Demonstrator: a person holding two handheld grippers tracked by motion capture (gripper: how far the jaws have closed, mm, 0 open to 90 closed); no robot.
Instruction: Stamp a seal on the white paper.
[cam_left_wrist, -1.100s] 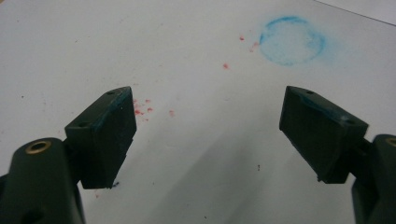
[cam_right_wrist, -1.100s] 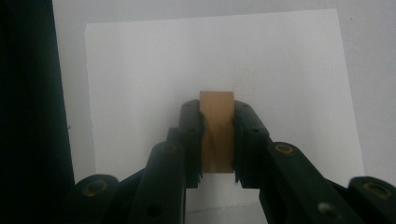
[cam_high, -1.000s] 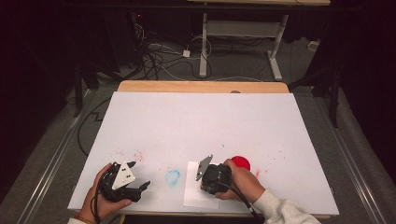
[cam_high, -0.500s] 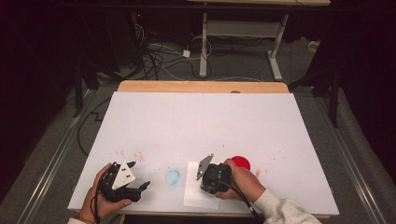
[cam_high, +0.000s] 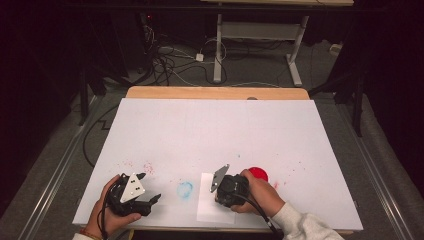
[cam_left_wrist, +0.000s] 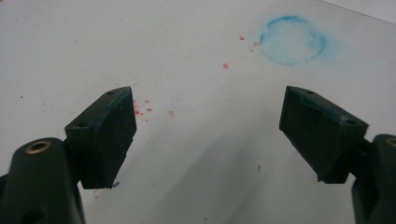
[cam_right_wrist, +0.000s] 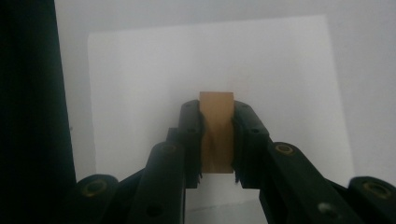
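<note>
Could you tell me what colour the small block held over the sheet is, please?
The block is light wooden brown, clearest in the right gripper view.

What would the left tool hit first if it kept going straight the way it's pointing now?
Probably the bare white table. The left tool stands open, angled down at it. The blue ring stain lies farther ahead, off to one side, though depth is hard to judge.

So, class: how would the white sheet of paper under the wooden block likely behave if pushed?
The sheet of paper looks thin and flat, so probably floppy and light. On the smooth table it would likely slide. The wooden block, clamped in the right hand-held gripper, looks stiff.
</note>
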